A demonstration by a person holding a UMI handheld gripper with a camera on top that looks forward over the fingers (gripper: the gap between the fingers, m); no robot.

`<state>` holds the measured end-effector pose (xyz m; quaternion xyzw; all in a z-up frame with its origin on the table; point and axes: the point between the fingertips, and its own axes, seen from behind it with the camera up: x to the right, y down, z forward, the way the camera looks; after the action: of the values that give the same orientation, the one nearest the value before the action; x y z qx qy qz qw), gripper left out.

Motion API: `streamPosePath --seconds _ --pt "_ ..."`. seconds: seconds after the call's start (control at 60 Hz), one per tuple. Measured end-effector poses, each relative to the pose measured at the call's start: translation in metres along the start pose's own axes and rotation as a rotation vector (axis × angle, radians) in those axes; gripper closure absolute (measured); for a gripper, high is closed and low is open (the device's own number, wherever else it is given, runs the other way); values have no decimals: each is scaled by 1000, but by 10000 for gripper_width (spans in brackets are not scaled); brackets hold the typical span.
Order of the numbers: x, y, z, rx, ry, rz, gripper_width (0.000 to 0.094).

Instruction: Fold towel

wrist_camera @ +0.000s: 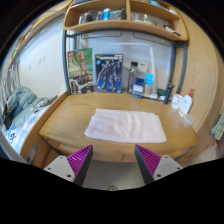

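Towel lies flat, spread out at centre of wooden surface, beyond gripper and well apart from it. Jaws stand apart, holding nothing. Appears light, soft, limp; likely to sag and drape when lifted, no fragility expected. Best hold: near edge or near corner, pinching one layer. Boxes and bottles stand at far side.

open desk around the towel; boxes and bottles along back and side.
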<state>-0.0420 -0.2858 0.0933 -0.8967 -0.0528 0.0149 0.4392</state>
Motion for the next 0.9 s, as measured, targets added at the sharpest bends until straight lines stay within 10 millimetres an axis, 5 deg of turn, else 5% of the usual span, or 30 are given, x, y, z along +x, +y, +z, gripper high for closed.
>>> streamPosePath --seconds 0.317,0.517,0.717,0.8,0.9 --pt "-75 -50 147 -63 -97 -69 88" --pt "-90 -70 229 -97 -90 -93 216" --pt "-83 -59 251 -131 -55 -158 498" --pt "-73 -59 251 -118 -12 -210 869" --pt "-72 -61 252 -113 13 -253 904"
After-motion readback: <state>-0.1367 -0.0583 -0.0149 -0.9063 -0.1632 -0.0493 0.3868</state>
